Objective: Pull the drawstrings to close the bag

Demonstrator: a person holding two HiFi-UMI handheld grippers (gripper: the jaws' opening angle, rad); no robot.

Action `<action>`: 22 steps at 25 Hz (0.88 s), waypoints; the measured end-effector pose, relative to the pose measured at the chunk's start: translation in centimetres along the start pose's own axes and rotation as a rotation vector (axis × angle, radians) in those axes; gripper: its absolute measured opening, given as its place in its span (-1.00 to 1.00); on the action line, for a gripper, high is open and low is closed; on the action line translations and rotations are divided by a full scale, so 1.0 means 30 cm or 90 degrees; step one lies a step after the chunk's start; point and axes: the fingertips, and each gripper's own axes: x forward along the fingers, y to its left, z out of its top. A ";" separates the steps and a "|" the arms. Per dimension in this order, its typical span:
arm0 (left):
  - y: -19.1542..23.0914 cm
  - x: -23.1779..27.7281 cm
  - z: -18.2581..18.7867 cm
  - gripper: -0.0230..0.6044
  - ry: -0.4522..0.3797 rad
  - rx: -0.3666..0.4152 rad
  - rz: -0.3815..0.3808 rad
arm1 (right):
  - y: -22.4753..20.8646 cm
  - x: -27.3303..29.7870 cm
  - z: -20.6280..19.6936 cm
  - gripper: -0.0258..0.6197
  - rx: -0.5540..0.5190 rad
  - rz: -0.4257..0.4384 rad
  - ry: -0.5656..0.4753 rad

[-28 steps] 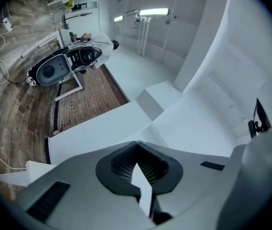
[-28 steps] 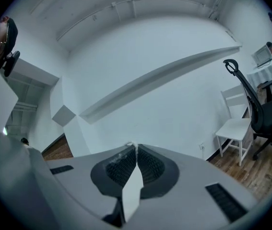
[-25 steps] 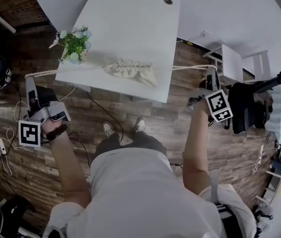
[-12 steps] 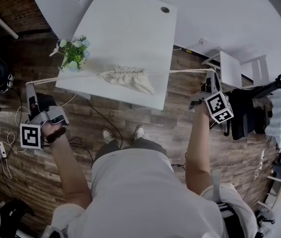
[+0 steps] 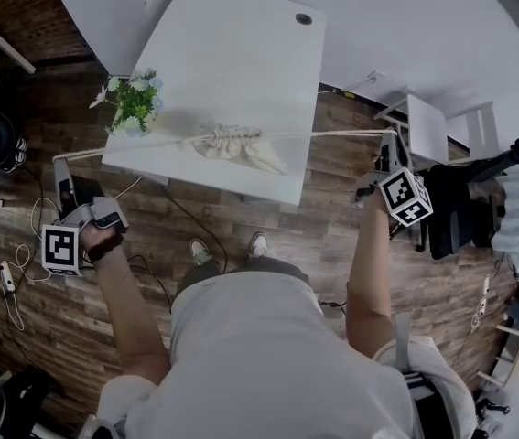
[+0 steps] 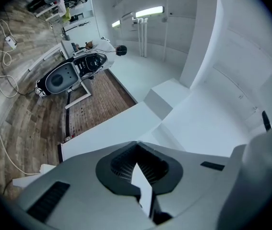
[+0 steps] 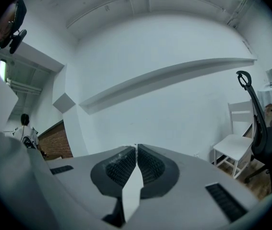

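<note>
head view caption, onlooker one: a person stands at a white table [image 5: 241, 53], arms spread. the cloth bag [image 5: 243, 147] lies near the front edge, just beside a potted plant [image 5: 135, 99], its mouth already puckered. the left drawstring [image 5: 149, 143] runs out to the left gripper [image 5: 61, 167], the right drawstring [image 5: 332, 133] to the right gripper [image 5: 388, 143]. both cords are pulled out in nearly straight lines.

onlooker two: how would you say it handles?

onlooker one: light and limp, i'd judge. soft fabric and thin cord, nothing fragile. the bag may slide or lift off the table if one side pulls harder. the places to hold are the cord ends, well away from the cloth, and that is where the tips sit.

onlooker two: and the jaws?

onlooker one: clenched, both pairs. in the left gripper view and the right gripper view the ribbed pads meet with only a sliver between them. the cord itself doesn't show there. only from above can each line be followed to the tips, so i take each pair as pinching its string.

onlooker two: anything else those two give?

onlooker one: no bag, no table. the left looks across wood floor with loose cables. the right faces a pale wall, a white chair [image 7: 236, 150] and a black office chair [image 7: 265, 138].
</note>
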 end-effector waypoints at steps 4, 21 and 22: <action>0.024 -0.012 0.003 -0.89 -0.003 -0.004 0.015 | -0.050 -0.013 -0.009 -0.80 0.011 -0.013 0.006; 0.069 -0.043 -0.007 -0.88 0.017 0.015 0.038 | -0.081 -0.028 -0.001 -0.80 0.005 0.002 0.017; 0.071 -0.047 -0.005 -0.88 0.017 0.019 0.039 | -0.081 -0.025 -0.003 -0.80 0.004 0.004 0.018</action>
